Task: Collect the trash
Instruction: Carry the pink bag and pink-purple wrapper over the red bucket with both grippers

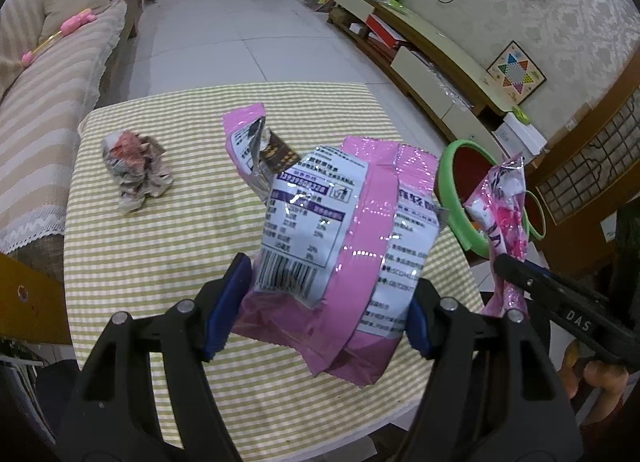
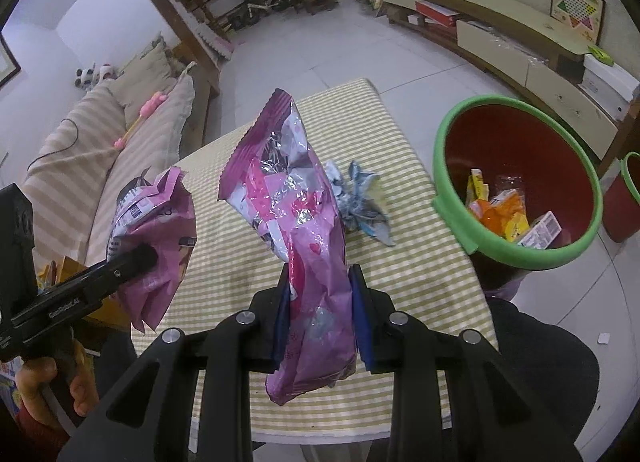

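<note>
We hold the left gripper (image 1: 320, 302) closed on a pink snack bag (image 1: 344, 238), its blue pads pinching the bag's lower sides so it stands lifted above the striped tablecloth (image 1: 168, 246); our right gripper (image 2: 318, 314) is likewise clamped on a crinkled pink wrapper (image 2: 296, 214), held upright over the table; a crumpled paper wad (image 1: 136, 170) lies on the cloth to the left, apart from both bags; the red bin with green rim (image 2: 516, 178) stands just beside the table's right edge, with orange and yellow packets (image 2: 504, 214) inside it; a striped sofa (image 1: 44, 110) runs along the left.
</note>
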